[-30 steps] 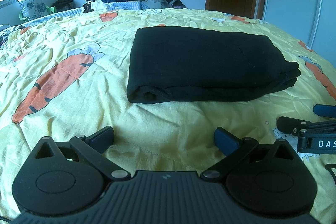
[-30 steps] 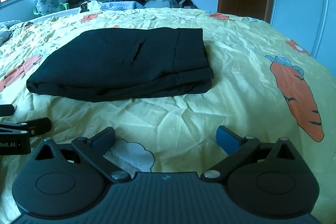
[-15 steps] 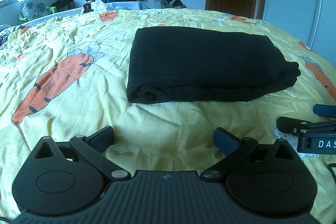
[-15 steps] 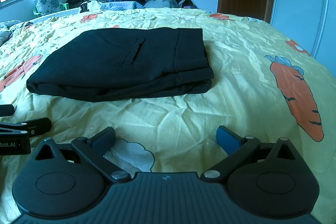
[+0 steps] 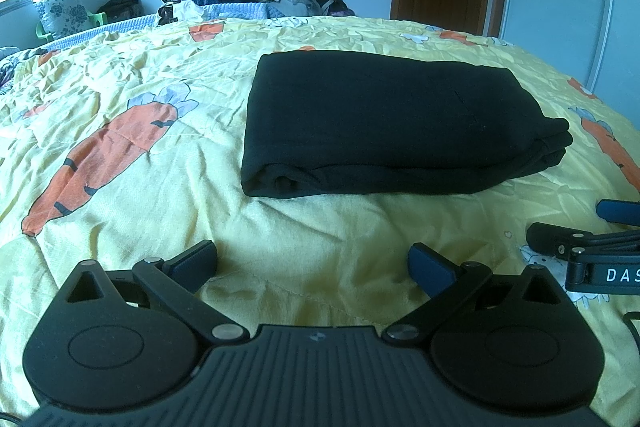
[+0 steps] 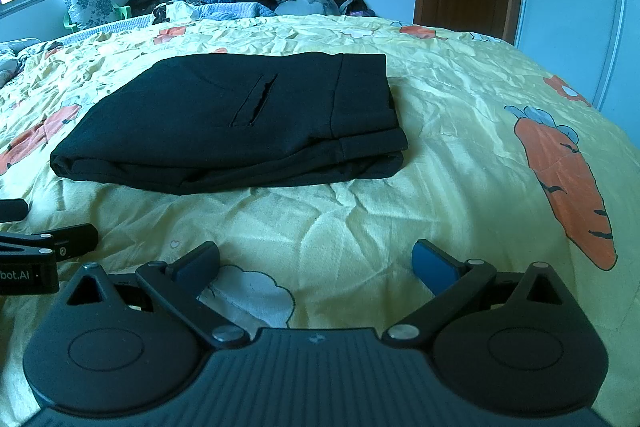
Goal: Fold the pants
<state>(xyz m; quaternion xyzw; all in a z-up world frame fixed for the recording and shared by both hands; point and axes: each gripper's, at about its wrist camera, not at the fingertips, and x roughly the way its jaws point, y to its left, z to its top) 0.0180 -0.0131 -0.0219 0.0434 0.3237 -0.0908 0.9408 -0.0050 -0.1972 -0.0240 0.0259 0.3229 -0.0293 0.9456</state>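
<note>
Nothing visibly changes across the earlier pictures and now. The folded black pants [image 5: 384, 123] keep their place and shape on the bedspread [image 5: 120, 147]. Neither wrist view shifts at all.

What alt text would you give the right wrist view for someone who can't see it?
Black pants lie folded in a flat rectangle on a yellow carrot-print bedspread, pocket slit facing up. The right gripper rests open and empty in front of them, with the left gripper at the left edge.

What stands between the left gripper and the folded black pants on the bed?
Nothing visible. Only bare yellow carrot-print bedsheet lies between the open left gripper and the folded black pants; the right gripper sits off to the side.
</note>
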